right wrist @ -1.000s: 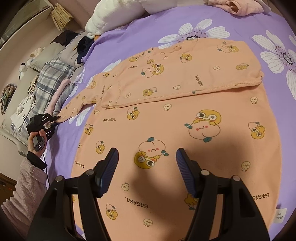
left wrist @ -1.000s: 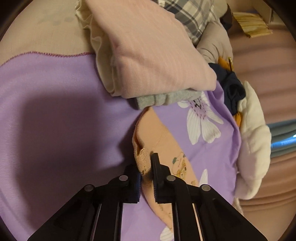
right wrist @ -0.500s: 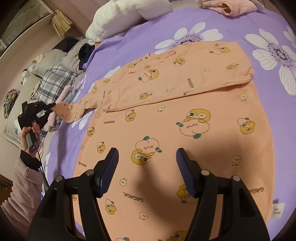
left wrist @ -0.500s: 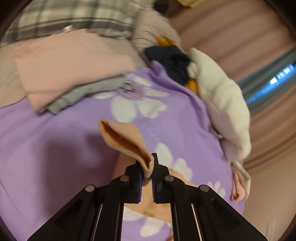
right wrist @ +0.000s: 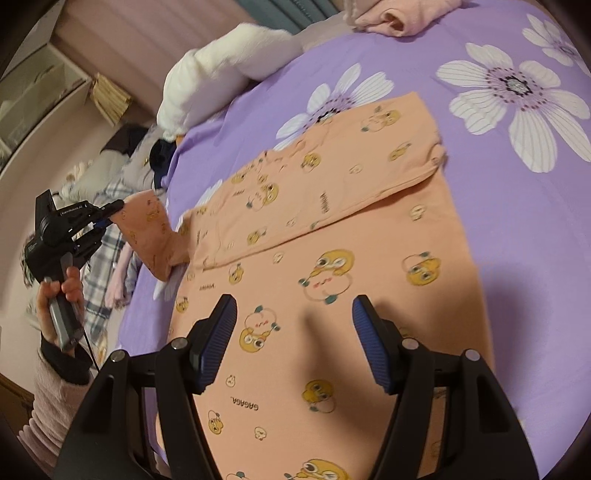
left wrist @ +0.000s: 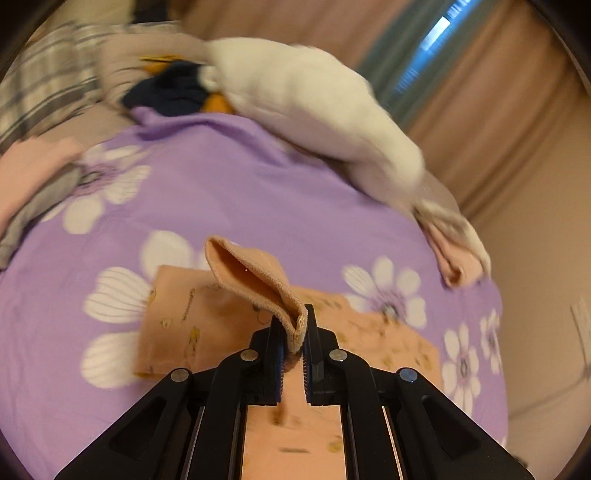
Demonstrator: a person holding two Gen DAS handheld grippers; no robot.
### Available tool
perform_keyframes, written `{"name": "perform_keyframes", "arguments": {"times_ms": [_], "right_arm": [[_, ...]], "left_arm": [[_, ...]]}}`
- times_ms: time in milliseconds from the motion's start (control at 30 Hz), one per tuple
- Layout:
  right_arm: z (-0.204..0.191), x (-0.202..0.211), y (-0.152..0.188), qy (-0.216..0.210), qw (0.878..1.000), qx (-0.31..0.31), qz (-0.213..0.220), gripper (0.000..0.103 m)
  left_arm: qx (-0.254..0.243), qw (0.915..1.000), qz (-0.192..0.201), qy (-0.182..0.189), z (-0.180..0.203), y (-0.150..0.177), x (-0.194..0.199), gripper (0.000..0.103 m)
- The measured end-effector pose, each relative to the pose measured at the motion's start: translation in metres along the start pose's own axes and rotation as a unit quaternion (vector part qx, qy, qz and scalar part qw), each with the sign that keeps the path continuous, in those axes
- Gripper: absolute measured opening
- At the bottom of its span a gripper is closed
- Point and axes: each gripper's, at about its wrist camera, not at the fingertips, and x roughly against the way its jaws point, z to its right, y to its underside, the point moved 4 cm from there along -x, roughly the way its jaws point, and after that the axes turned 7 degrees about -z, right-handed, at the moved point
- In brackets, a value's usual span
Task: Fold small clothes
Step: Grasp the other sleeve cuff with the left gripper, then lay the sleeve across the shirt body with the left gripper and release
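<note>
An orange child's shirt [right wrist: 332, 266] with cartoon prints lies flat on the purple flowered bedsheet [right wrist: 517, 206]. One sleeve is folded across its chest. My left gripper [left wrist: 293, 325] is shut on the cuff of the other sleeve [left wrist: 255, 277] and holds it lifted above the bed. In the right wrist view that gripper [right wrist: 110, 210] is at the left with the sleeve [right wrist: 151, 232] hanging from it. My right gripper [right wrist: 291, 321] is open and empty, hovering over the shirt's lower body.
A white plush pillow [left wrist: 314, 103] lies along the far edge of the bed. A rolled pink garment [right wrist: 402, 14] sits at the far corner. Plaid and pink clothes [right wrist: 107, 266] are piled at the left beside the bed. Curtains [left wrist: 461, 74] hang behind.
My left gripper has lifted the sleeve cuff off the bed and swung it toward the shirt's body. My right gripper has stayed open over the shirt.
</note>
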Motion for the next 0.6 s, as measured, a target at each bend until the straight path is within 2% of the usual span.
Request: {"name": "perform_keyframes", "arguments": {"times_ms": [233,433,600], "right_arm": [[0.016,0.009,-0.021,-0.012,0.999,-0.021,0.025,0.066],[0.028,0.016,-0.032,-0.015,0.999,-0.031,0.036,0.066],[0.043,0.016,-0.04,-0.012,0.998,-0.042,0.039,0.066]], "left_arm": [[-0.085,0.9949,-0.054,0.001,0.077,0.035,-0.043,0.006],[-0.126,0.9871,-0.099,-0.001,0.115,0.068,-0.08,0.007],[-0.156,0.979,-0.129,-0.023,0.132,0.094,-0.11,0.007]]}}
